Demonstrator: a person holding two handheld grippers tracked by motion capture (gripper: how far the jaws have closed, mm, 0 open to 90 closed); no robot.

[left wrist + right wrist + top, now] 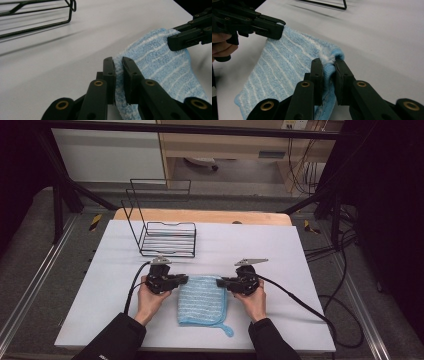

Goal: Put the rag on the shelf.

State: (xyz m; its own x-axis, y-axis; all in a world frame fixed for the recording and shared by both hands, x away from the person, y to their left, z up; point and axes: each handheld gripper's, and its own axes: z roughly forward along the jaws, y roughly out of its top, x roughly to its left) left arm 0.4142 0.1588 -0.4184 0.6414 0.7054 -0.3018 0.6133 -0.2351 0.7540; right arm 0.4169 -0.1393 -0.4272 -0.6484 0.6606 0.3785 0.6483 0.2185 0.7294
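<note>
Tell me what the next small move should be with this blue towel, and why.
Probably lift both far corners together and bring them toward the near edge to fold it. The left gripper and right gripper are each shut on a far corner of the blue towel, which lies flat on the table.

The left gripper (118, 62) pinches the edge of the blue cloth (160, 65) on the white table (75, 50); the right gripper (172, 41) grips the cloth's far corner near the black wire rack (50, 15)
</note>
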